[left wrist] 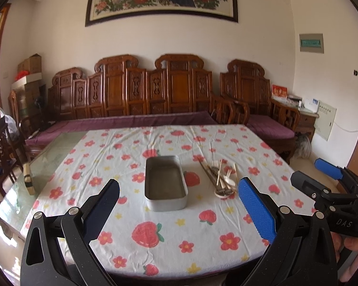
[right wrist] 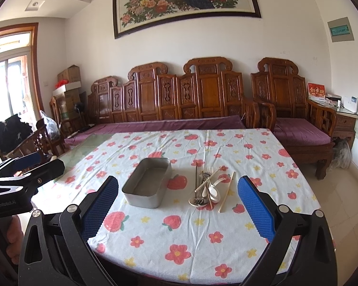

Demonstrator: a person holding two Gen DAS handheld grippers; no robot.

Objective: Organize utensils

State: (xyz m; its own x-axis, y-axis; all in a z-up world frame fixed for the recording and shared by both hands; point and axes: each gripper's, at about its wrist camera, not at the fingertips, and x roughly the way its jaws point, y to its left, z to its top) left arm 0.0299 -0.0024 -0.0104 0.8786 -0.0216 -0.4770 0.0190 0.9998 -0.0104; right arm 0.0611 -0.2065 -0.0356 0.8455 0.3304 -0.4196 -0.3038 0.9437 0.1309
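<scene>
— From the left wrist view, what stage would you say this is?

— The very start, by my reckoning. The left gripper [left wrist: 179,205] hangs over the near edge of the surface [left wrist: 155,257] with its fingers spread wide and nothing between them. The metal tin [left wrist: 165,183] sits empty ahead of it, and the utensils [left wrist: 220,178] lie in a loose heap just beside the tin, on its right. The right gripper [left wrist: 322,174] shows at the side, off the cloth; I cannot tell its spread from here.

— And the right wrist view?

— There the right gripper [right wrist: 177,205] is plainly spread too, holding nothing. The pile is right ahead of it: chopsticks, a fork, spoons, crossed over one another, with one chopstick [right wrist: 226,191] lying apart on the right.

— So the next move?

— I'd guess reaching forward and down, then closing on a single piece. That stray chopstick looks easiest; the tangled ones could drag neighbours along.
</scene>
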